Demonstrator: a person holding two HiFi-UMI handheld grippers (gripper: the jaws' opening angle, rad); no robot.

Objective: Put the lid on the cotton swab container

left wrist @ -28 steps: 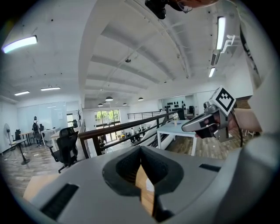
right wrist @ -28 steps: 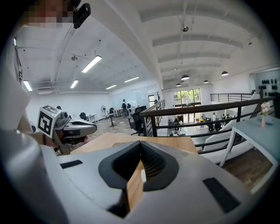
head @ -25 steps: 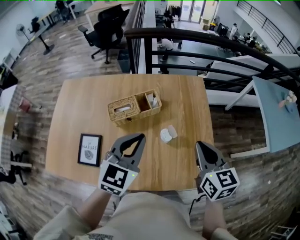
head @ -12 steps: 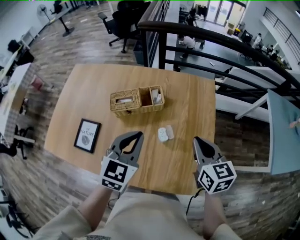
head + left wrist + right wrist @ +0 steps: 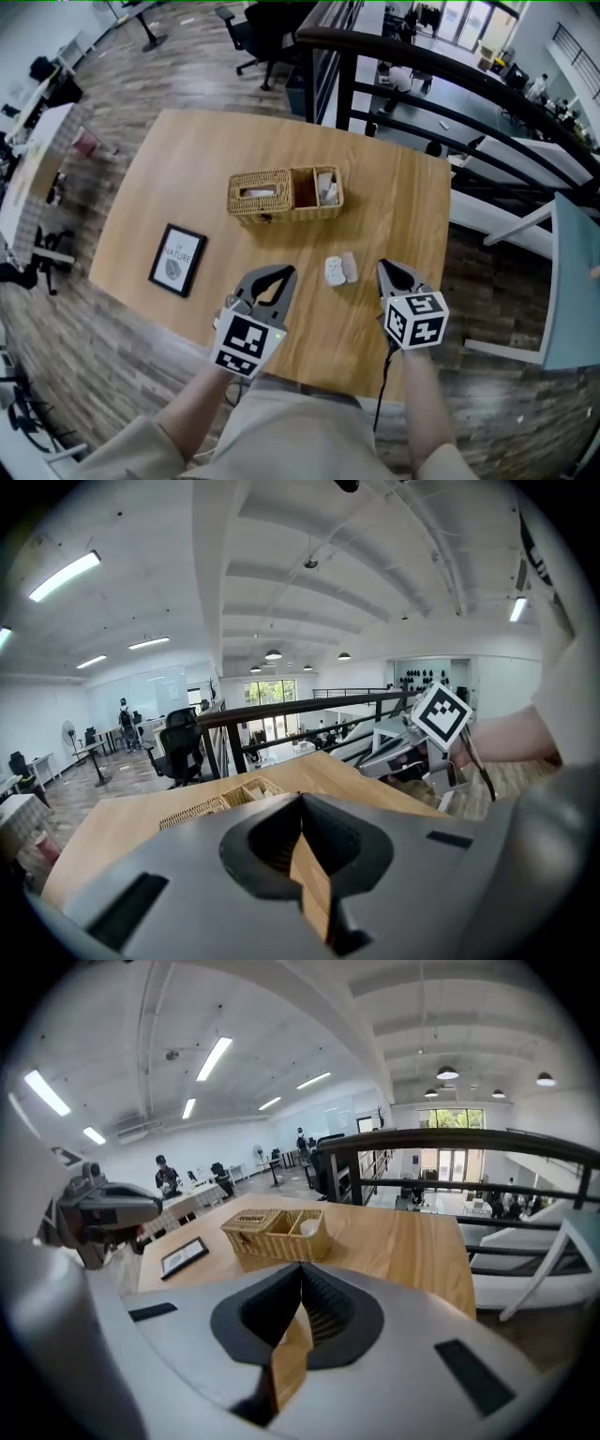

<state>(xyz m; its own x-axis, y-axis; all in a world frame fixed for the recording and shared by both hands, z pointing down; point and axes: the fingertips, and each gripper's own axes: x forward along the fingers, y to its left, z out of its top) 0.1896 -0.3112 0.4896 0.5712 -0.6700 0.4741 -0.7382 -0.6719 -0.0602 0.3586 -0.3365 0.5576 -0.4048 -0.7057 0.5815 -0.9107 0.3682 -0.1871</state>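
The left claw (image 5: 285, 274) has its two jaws closed tip to tip on nothing, and so does the right claw (image 5: 385, 268). Both hover over the near edge of the one wooden table (image 5: 187, 159). Between them, a little farther off, lies one white swab container (image 5: 334, 272) with its one lid (image 5: 350, 266) off, touching beside it. Beyond stands one wicker basket (image 5: 281, 195), and to the left lies one framed picture (image 5: 178, 260).
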